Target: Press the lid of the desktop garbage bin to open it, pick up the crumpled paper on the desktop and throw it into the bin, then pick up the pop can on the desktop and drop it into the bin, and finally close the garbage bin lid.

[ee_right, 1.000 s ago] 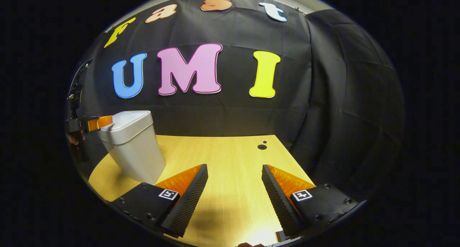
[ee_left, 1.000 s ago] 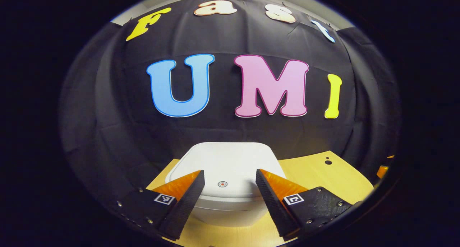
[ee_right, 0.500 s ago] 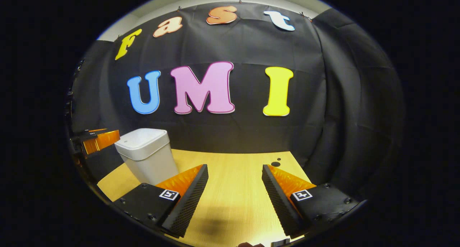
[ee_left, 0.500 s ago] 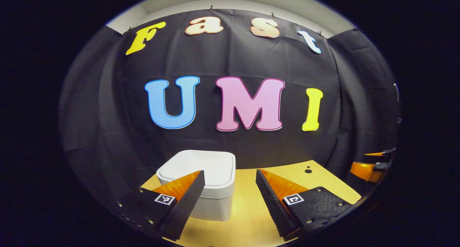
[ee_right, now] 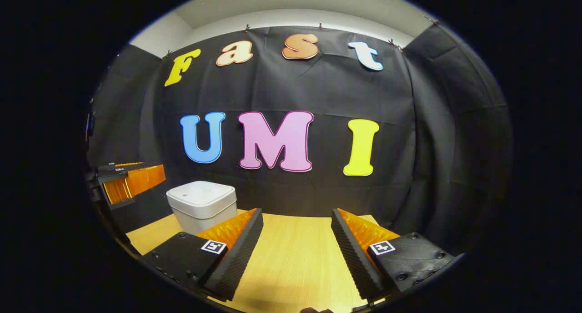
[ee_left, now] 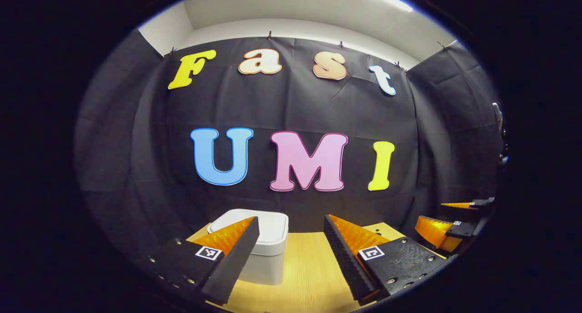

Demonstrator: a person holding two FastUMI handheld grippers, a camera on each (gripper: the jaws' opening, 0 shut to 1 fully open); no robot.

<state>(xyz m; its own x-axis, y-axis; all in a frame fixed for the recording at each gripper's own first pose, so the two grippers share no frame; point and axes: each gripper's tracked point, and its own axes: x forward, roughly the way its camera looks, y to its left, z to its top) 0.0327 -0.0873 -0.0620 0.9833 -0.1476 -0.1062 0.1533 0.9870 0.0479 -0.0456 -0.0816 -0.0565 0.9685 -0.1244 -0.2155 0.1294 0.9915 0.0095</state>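
Left gripper view: bin [ee_left: 268,251] lid shut, lower centre.
My left gripper [ee_left: 291,254] and right gripper [ee_right: 295,249] gaped wide, empty, over the table [ee_right: 291,263].

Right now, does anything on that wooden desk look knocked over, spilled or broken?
Nothing stands out. The white plastic desktop bin stands upright on the pale wooden desk with its lid flat and shut. Both the left gripper and the right gripper are open and hold nothing.
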